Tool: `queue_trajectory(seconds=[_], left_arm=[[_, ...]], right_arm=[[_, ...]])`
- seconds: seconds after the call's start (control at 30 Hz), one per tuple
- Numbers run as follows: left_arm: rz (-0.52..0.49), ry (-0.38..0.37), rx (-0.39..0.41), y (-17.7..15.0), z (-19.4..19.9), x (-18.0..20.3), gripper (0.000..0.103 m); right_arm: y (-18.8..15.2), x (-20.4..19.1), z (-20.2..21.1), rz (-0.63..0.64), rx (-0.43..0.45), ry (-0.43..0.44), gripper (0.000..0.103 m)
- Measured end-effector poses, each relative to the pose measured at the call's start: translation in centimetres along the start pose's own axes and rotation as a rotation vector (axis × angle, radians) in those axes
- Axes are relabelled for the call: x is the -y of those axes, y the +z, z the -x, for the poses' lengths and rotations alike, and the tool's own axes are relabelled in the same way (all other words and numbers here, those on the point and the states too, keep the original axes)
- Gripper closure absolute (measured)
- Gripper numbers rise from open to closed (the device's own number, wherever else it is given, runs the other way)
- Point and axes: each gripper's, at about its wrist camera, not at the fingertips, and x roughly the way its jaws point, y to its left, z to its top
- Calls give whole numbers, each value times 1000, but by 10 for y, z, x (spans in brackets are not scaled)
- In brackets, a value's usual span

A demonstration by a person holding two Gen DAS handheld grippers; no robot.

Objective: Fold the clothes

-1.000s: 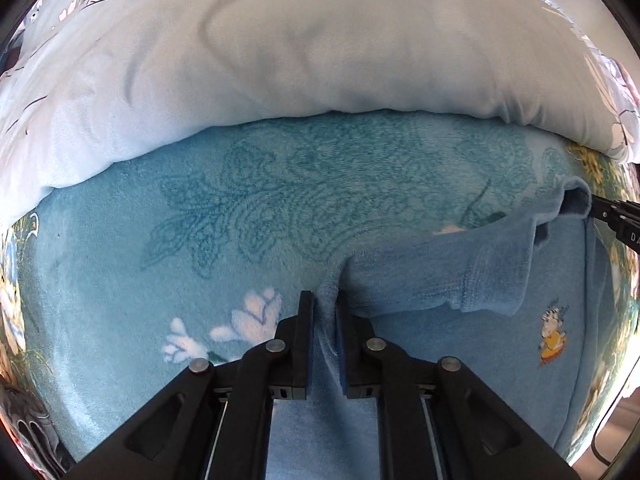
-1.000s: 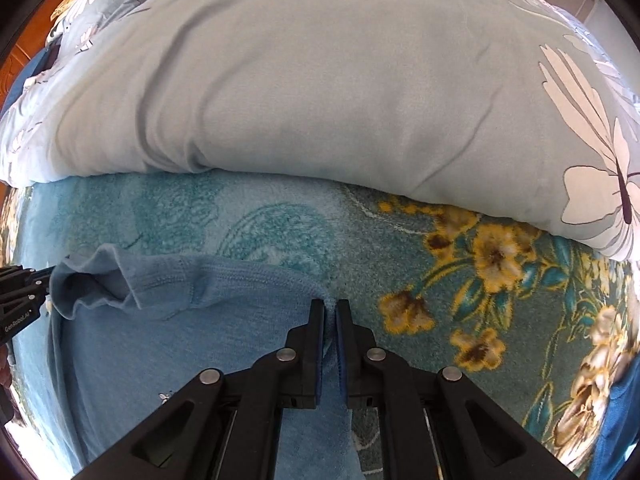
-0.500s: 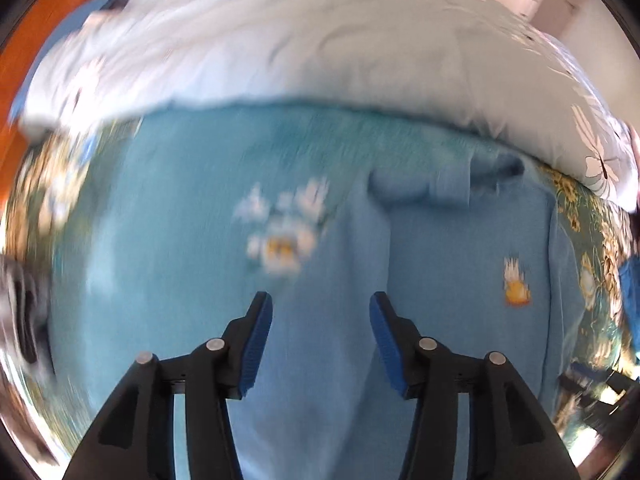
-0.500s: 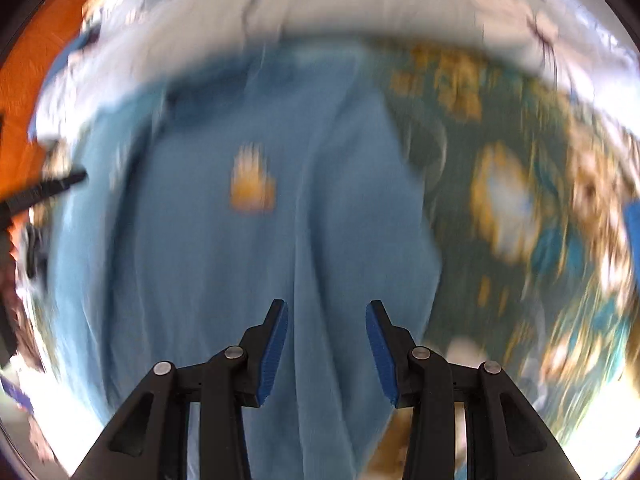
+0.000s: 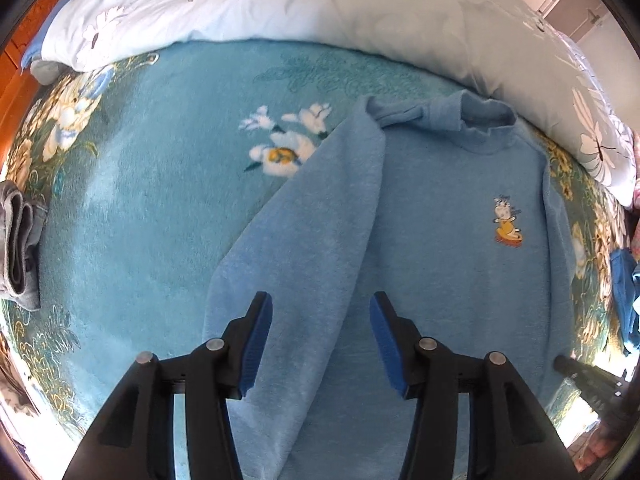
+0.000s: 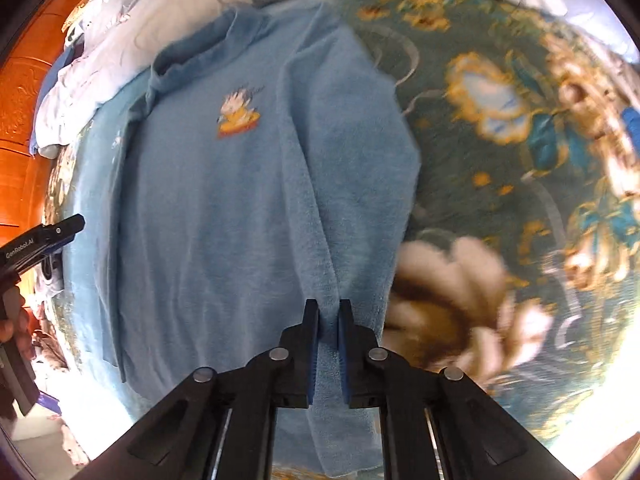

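Sweater [image 5: 440, 240] lies under released left tongs [image 5: 320, 340]; closing right tongs [image 6: 328, 320] pinch its fold.

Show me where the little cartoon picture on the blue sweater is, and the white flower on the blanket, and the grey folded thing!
cartoon picture [image 5: 507, 224], left wrist view, on its orange bottom half.
white flower [image 5: 282, 152], left wrist view, on its yellow middle.
grey folded thing [image 5: 18, 248], left wrist view, on its rolled edge.
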Motion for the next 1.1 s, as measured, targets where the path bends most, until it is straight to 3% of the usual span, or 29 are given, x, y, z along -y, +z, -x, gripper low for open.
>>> queue_trajectory(seconds=[0.23,0.33,0.5,0.6,0.73,0.8,0.83,0.87,1.0,1.1], left_arm=[[3,5,-19,-11,2,-2,51],[6,16,-28,-16,4,-8,51],[6,37,-30,-21,6,-16,51],[1,47,-32,-25,4,-21,51],[4,30,-38,-36,2,-32,51],[3,14,-43,-41,-1,-34,51],[2,2,-46,-44,-3,-36,51],[-4,-8,-52,-48,-5,-36,51],[-66,-45,-82,-61,-20,-29,51],[-133,-69,-101,-67,-36,-21,51]], right_arm=[[42,79,59,-34,136,-242,97],[68,118,68,-82,186,-300,97],[115,149,43,-76,165,-374,97],[127,152,21,-60,109,-397,97],[126,139,17,-52,130,-433,94],[120,130,25,-47,161,-462,85],[117,125,30,-45,176,-478,68],[113,120,36,-46,192,-490,59],[87,95,60,-70,265,-493,57],[59,70,60,-106,255,-441,57]])
